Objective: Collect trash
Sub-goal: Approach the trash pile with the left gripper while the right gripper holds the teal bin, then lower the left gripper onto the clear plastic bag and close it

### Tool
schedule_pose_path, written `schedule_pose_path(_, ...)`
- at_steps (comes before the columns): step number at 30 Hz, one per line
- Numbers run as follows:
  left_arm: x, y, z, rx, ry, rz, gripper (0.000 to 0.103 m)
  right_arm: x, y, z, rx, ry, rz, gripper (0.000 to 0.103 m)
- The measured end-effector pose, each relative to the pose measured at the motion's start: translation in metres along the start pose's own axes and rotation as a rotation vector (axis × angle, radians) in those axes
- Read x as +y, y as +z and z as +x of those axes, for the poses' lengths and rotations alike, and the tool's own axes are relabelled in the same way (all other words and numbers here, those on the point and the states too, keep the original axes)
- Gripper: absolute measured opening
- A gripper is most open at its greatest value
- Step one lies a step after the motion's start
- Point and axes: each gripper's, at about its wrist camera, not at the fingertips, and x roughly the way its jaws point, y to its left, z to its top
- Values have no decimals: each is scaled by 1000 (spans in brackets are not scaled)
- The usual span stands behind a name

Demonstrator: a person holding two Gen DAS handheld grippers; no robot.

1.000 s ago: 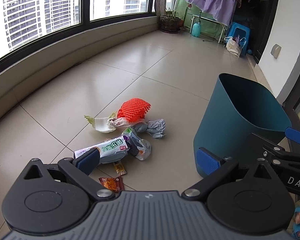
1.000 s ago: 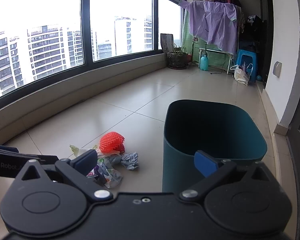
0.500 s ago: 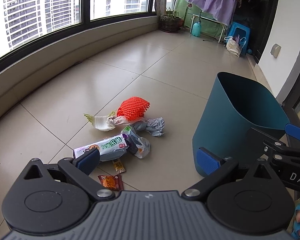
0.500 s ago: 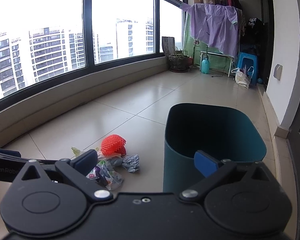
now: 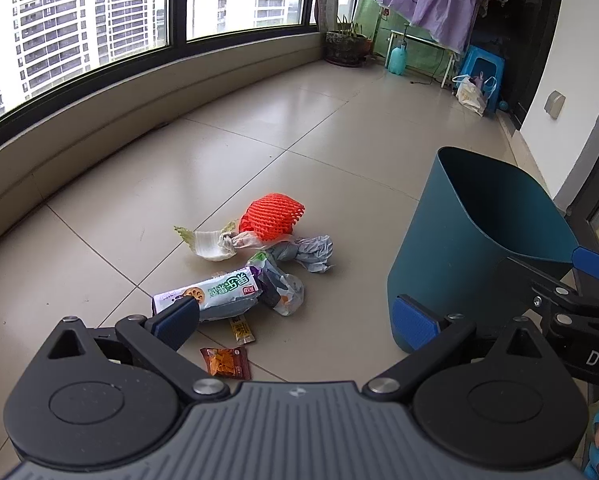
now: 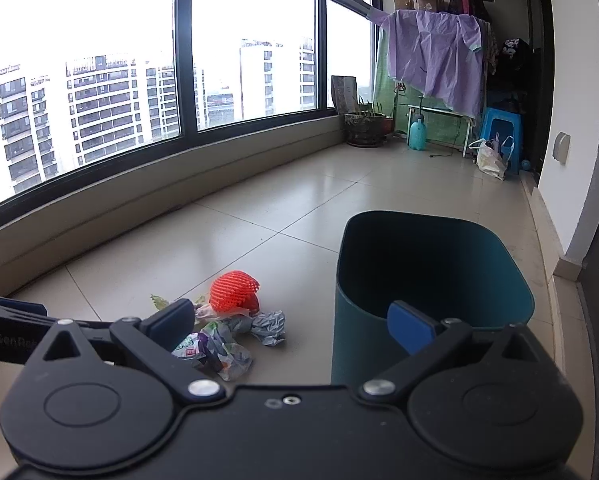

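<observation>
A pile of trash lies on the tiled floor: an orange foam net (image 5: 271,216), a cabbage leaf (image 5: 205,242), crumpled grey paper (image 5: 311,252), a white-green biscuit wrapper (image 5: 215,294), a clear plastic bag (image 5: 285,290) and two small sachets (image 5: 225,362). A teal bin (image 5: 471,248) stands to its right, open and upright. My left gripper (image 5: 295,318) is open and empty above the floor, just short of the pile. My right gripper (image 6: 291,322) is open and empty, with the bin (image 6: 427,280) ahead on the right and the net (image 6: 233,292) ahead on the left.
A curved low wall under windows runs along the left. At the far end stand a plant pot (image 5: 345,46), a drying rack with purple cloth (image 5: 431,4), a blue stool (image 5: 481,68) and a white bag (image 5: 469,94). A white wall (image 5: 571,80) is on the right.
Both grippers have drawn back and risen slightly, so pile and bin sit a little farther off. Nothing was taken hold of.
</observation>
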Motion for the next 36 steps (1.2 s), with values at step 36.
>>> schedule_pose_path(36,-64,127,-11,-14,75,19,103,-191,84,85,324,-129,-36,93)
